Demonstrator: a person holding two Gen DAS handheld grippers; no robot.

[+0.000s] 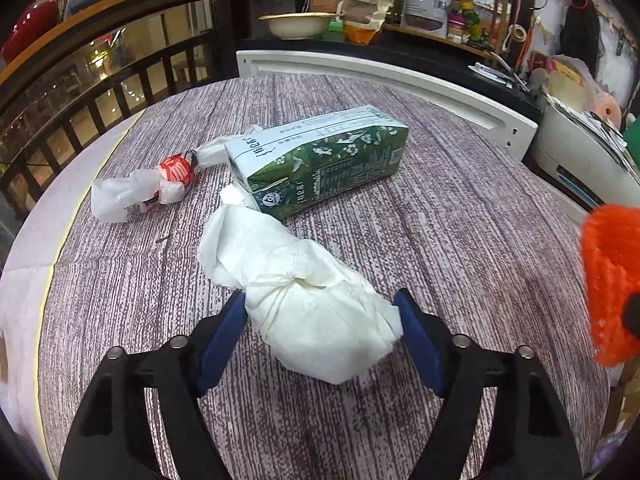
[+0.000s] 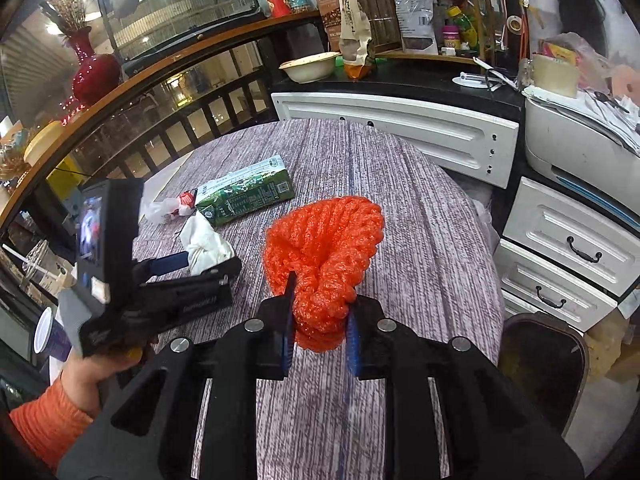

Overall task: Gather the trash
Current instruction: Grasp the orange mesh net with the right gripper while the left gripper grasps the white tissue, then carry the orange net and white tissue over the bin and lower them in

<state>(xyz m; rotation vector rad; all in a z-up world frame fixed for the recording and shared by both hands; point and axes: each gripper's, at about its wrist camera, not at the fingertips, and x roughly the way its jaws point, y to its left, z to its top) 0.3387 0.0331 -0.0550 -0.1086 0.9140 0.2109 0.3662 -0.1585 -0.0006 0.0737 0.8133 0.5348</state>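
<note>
A crumpled white tissue wad [image 1: 308, 304] lies on the purple wood-grain table [image 1: 460, 240]. My left gripper [image 1: 322, 312] is open, its blue pads on either side of the wad. Behind it lie a green-and-white drink carton [image 1: 320, 164] on its side and a white wrapper with a red patch [image 1: 156, 188]. My right gripper [image 2: 320, 308] is shut on an orange foam net [image 2: 324, 248] and holds it over the table. In the right wrist view the left gripper [image 2: 180, 264] sits at the tissue [image 2: 206, 248], next to the carton [image 2: 244, 196].
A white cabinet panel [image 2: 396, 128] and white drawers [image 2: 568, 256] border the table's far and right sides. A dark bin [image 2: 540, 360] stands at the right. A dark railing [image 1: 100, 92] runs on the left. A bowl [image 2: 308, 66] sits on the counter.
</note>
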